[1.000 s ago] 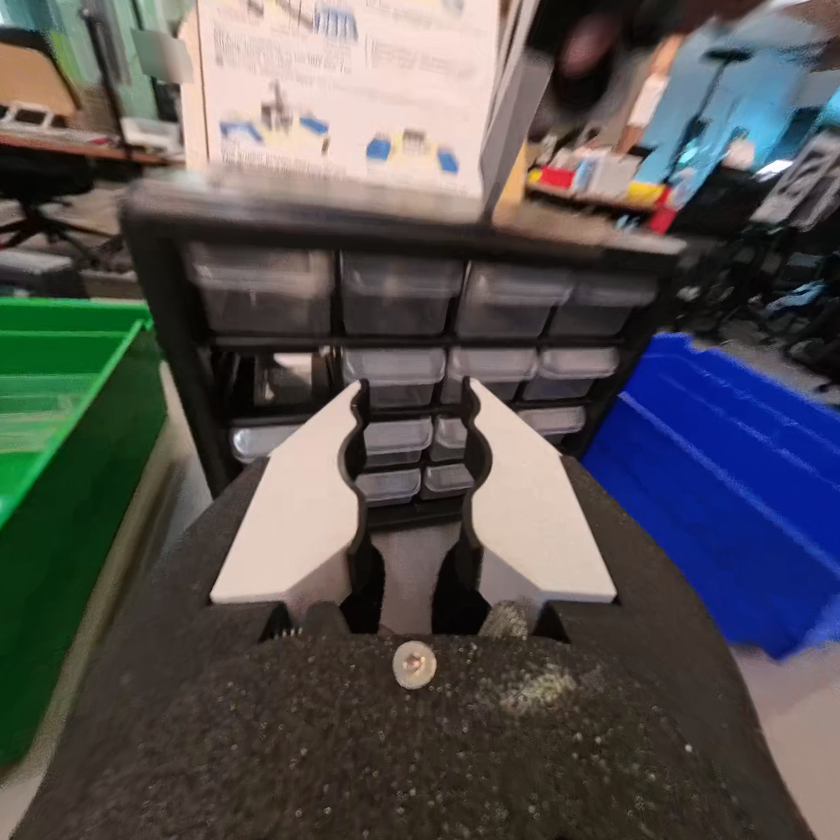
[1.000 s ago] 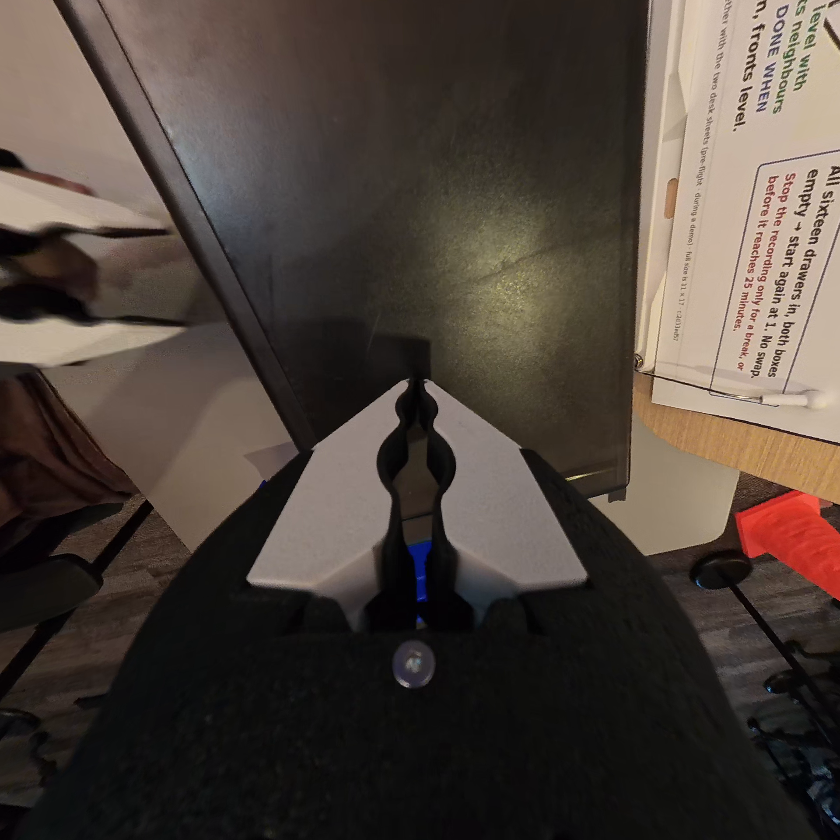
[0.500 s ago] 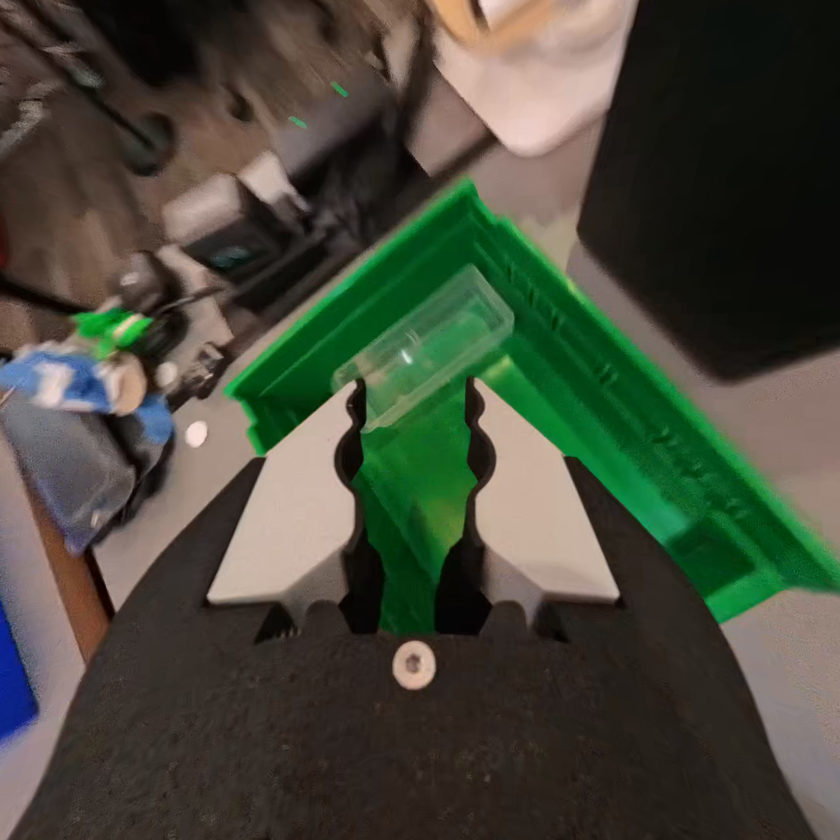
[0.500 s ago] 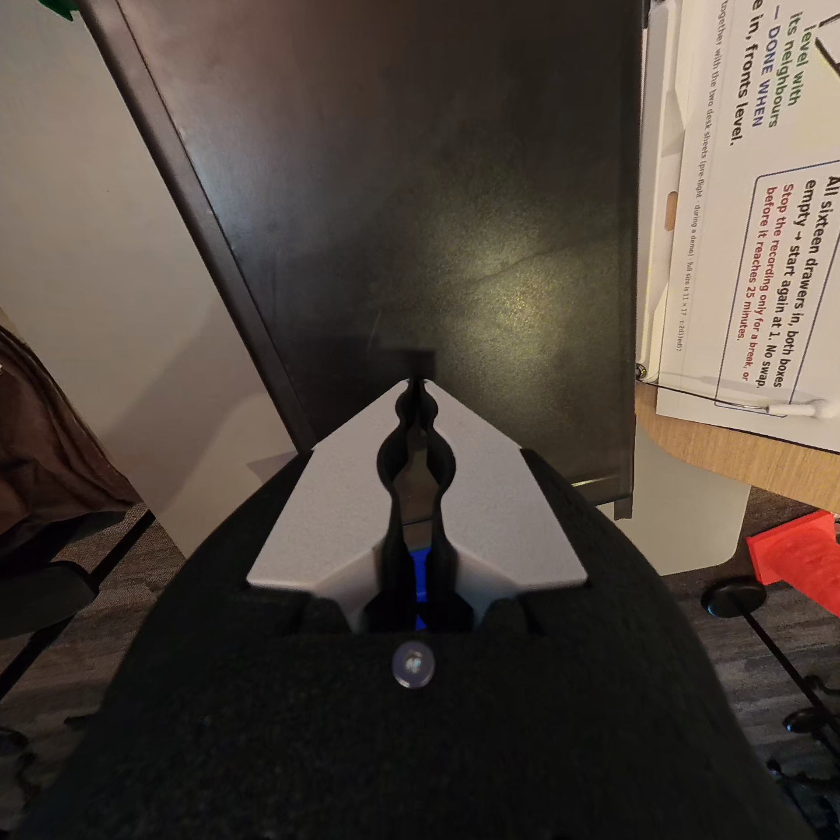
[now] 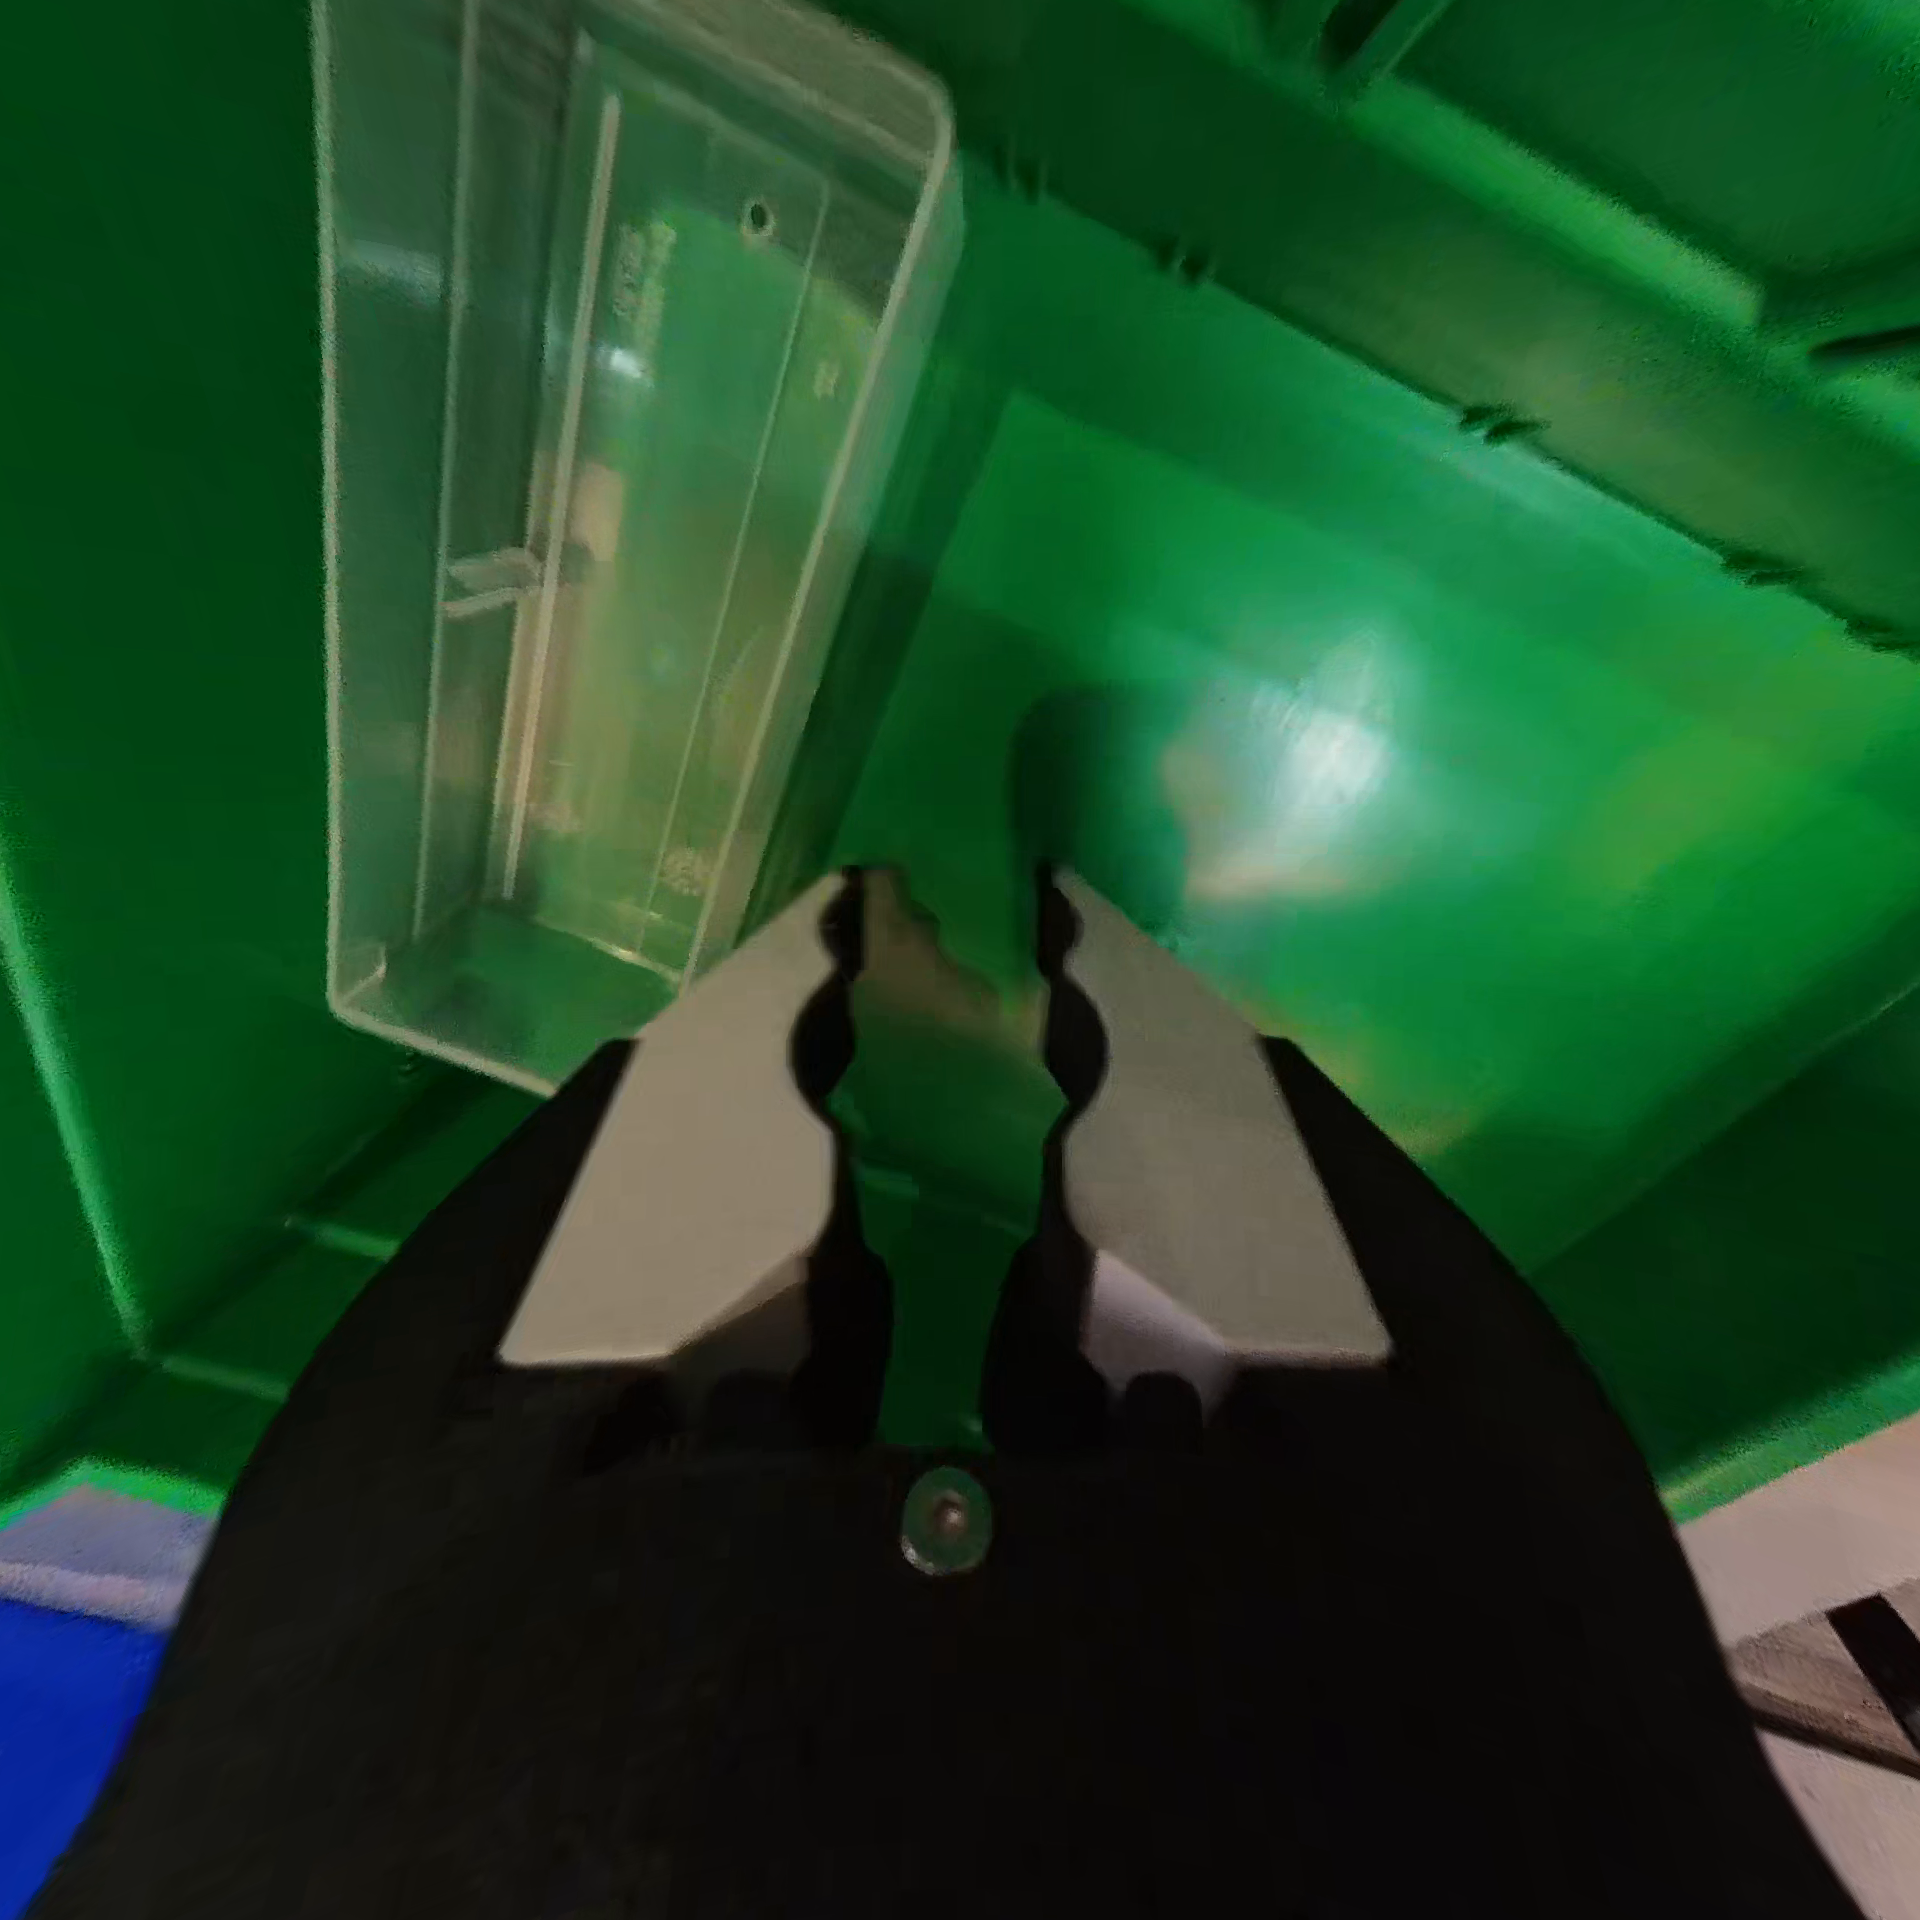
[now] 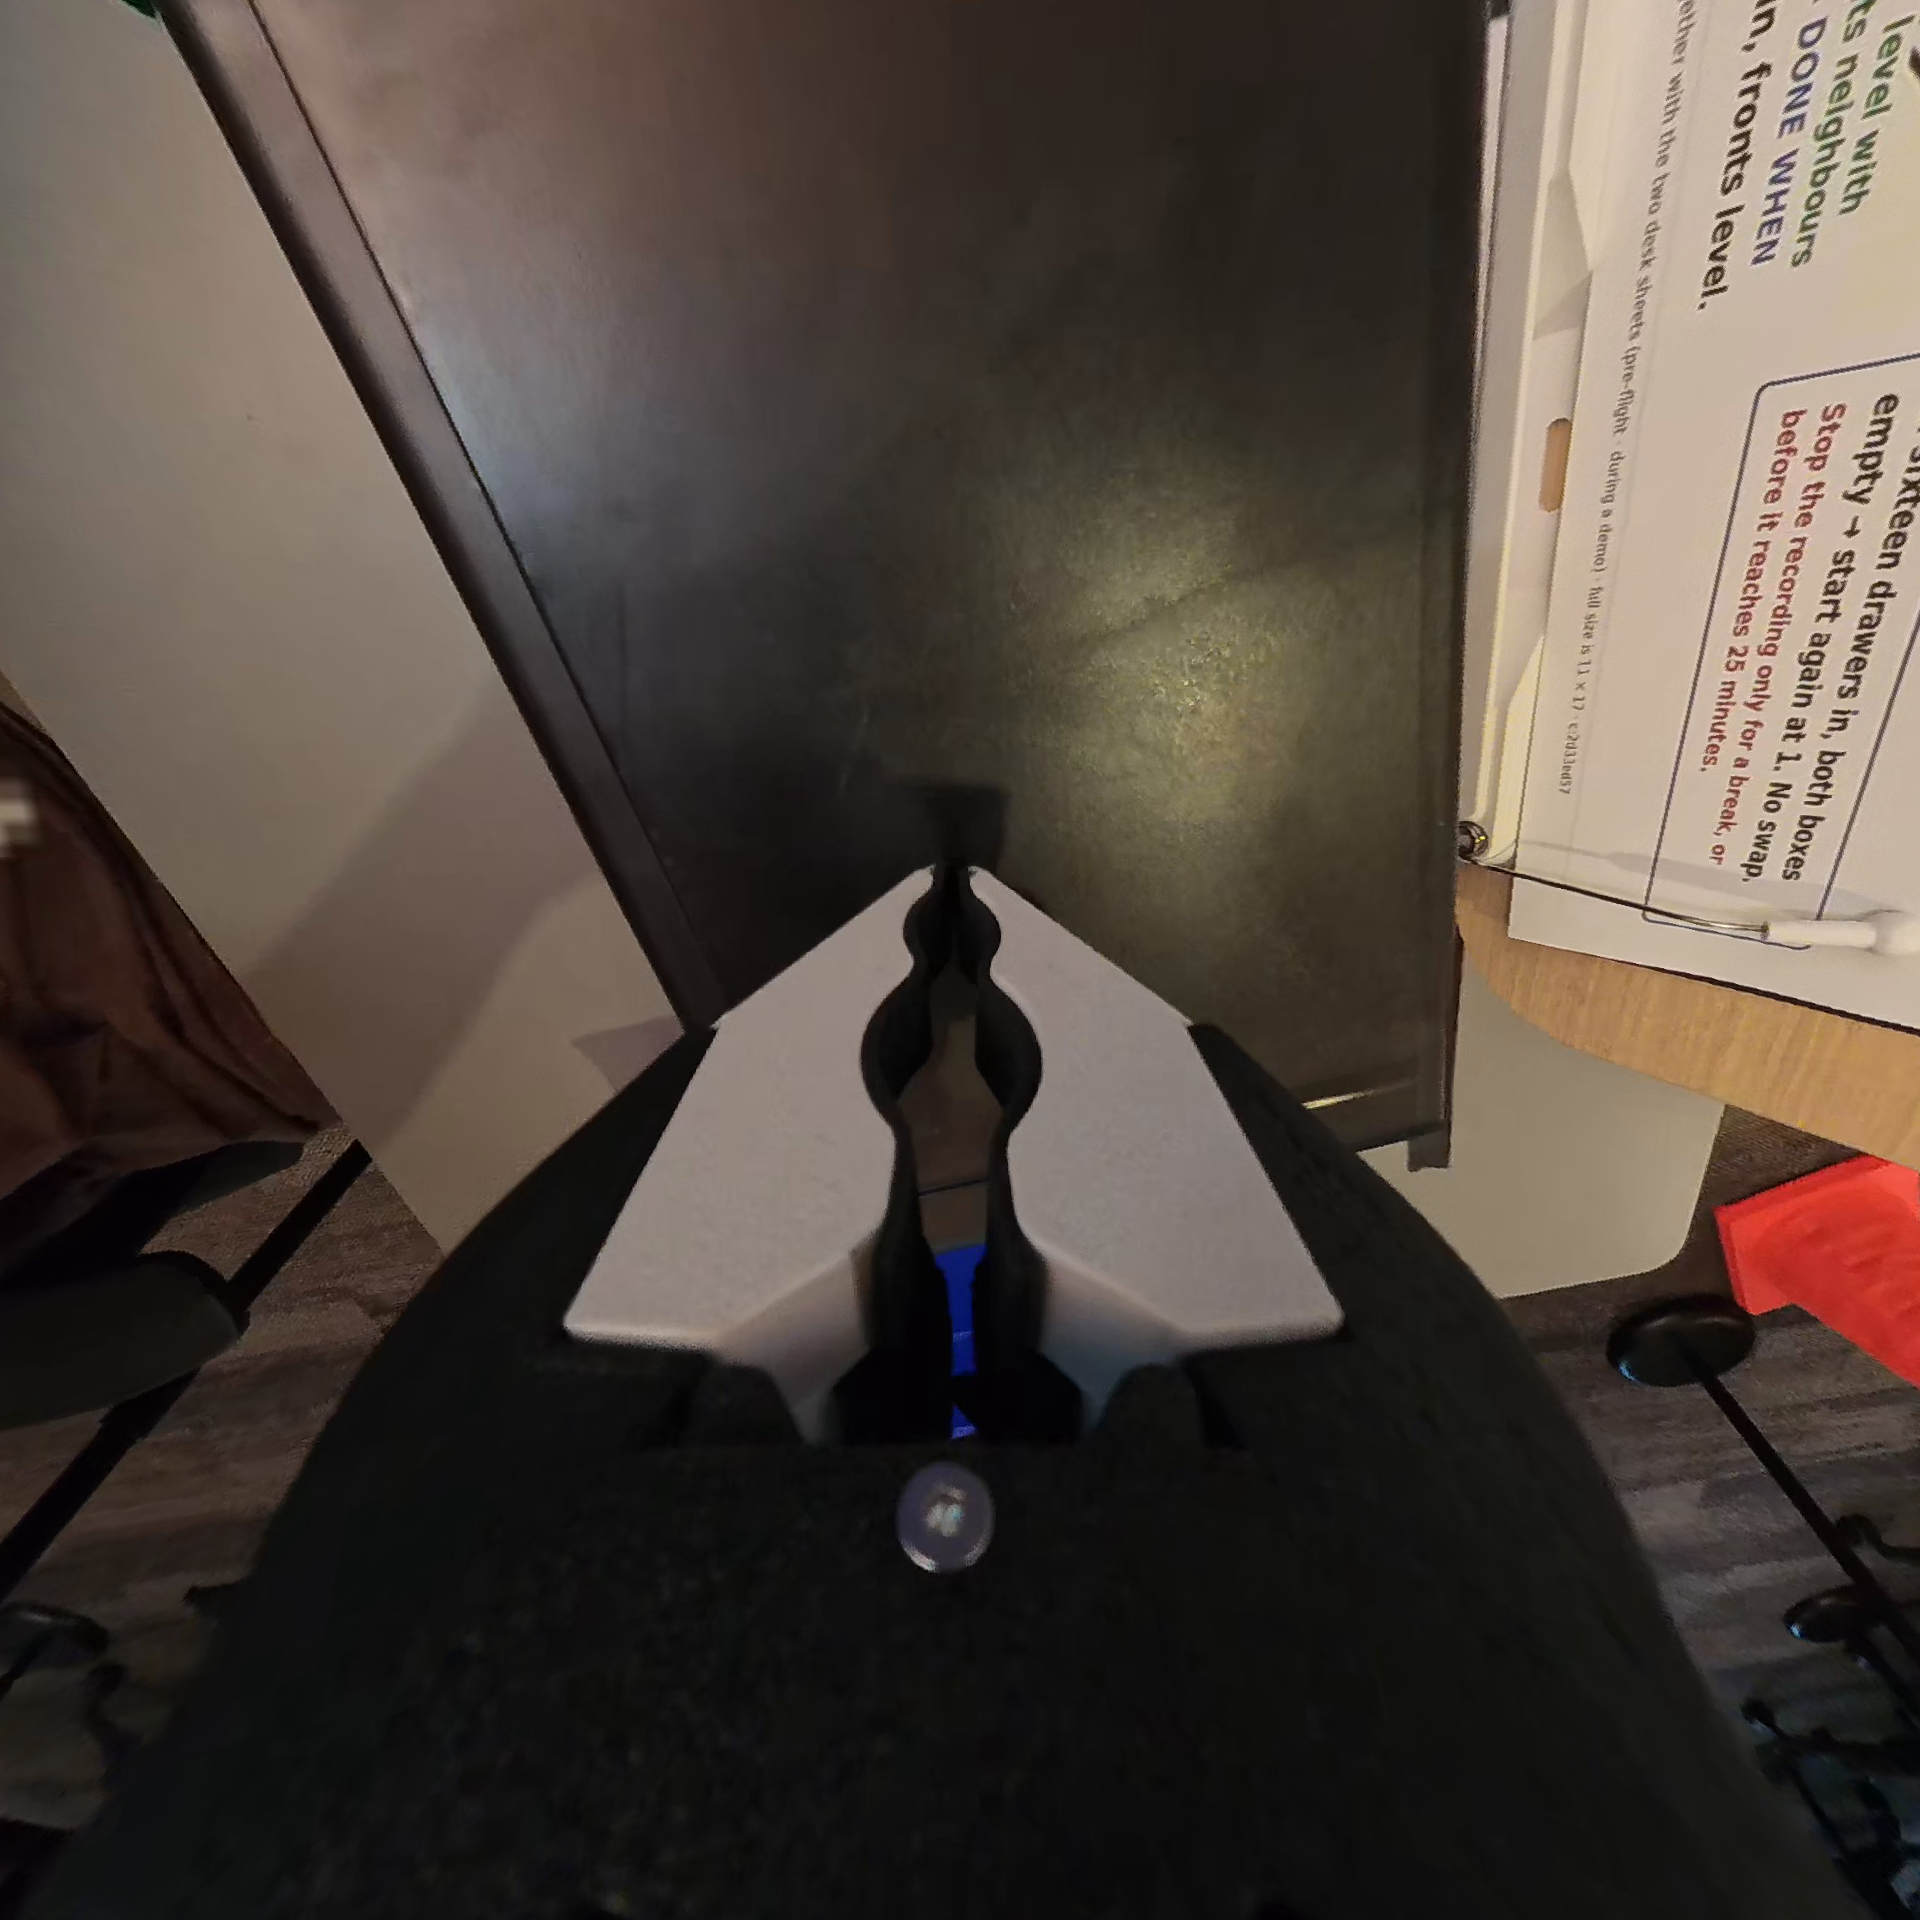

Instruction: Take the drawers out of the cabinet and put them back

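In the left wrist view, a clear plastic drawer [image 5: 613,499] lies on the floor of a green bin [image 5: 1351,727]. My left gripper [image 5: 948,883] is open and empty, inside the bin, its tips just right of the drawer's near corner. In the right wrist view, my right gripper [image 6: 951,878] is shut with nothing between its fingers, tips against the flat black top of the cabinet [image 6: 987,468]. The cabinet's drawer fronts are hidden in both views.
A white printed sheet [image 6: 1714,468] on a wooden board stands right of the cabinet. A red block [image 6: 1829,1236] lies lower right. A blue bin edge [image 5: 62,1745] shows at the lower left of the left wrist view. The pale table [image 6: 208,623] lies left of the cabinet.
My left gripper swung away from the cabinet front, over to the green bin, and dropped down inside it close to the clear drawer. My right gripper stayed on the cabinet top.
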